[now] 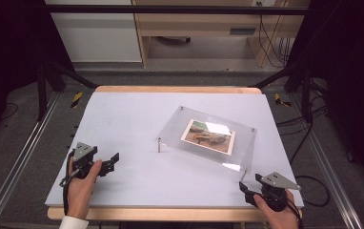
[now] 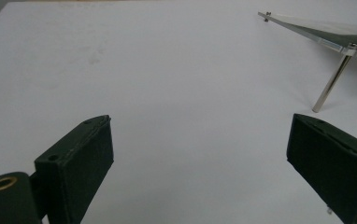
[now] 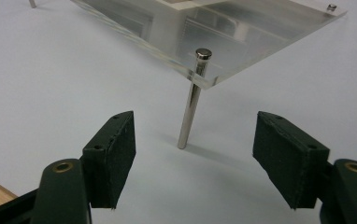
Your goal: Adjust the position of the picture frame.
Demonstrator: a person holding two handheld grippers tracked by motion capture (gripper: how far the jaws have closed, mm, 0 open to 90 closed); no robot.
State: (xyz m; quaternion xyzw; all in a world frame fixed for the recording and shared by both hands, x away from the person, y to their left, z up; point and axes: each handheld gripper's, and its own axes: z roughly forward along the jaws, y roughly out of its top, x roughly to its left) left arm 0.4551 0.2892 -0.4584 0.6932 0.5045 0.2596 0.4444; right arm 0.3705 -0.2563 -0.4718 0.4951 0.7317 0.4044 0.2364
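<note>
A clear acrylic plate [image 1: 218,125] stands on thin metal legs right of the table's middle, with a printed picture [image 1: 208,135] under it. My left gripper [image 1: 115,161] rests open near the front left, jaws pointing right toward the plate; its view shows the plate's edge [image 2: 307,30] and one leg [image 2: 328,84] far right. My right gripper [image 1: 249,183] is open at the front right corner. In the right gripper view a metal leg [image 3: 190,105] with its round cap [image 3: 203,54] stands just beyond the gap between my jaws, under the plate's corner [image 3: 242,42]. Nothing is held.
The white table top [image 1: 137,119] has a wooden rim at front and back. A black frame surrounds the table, with cables on the floor at right and a wooden desk beyond the far edge.
</note>
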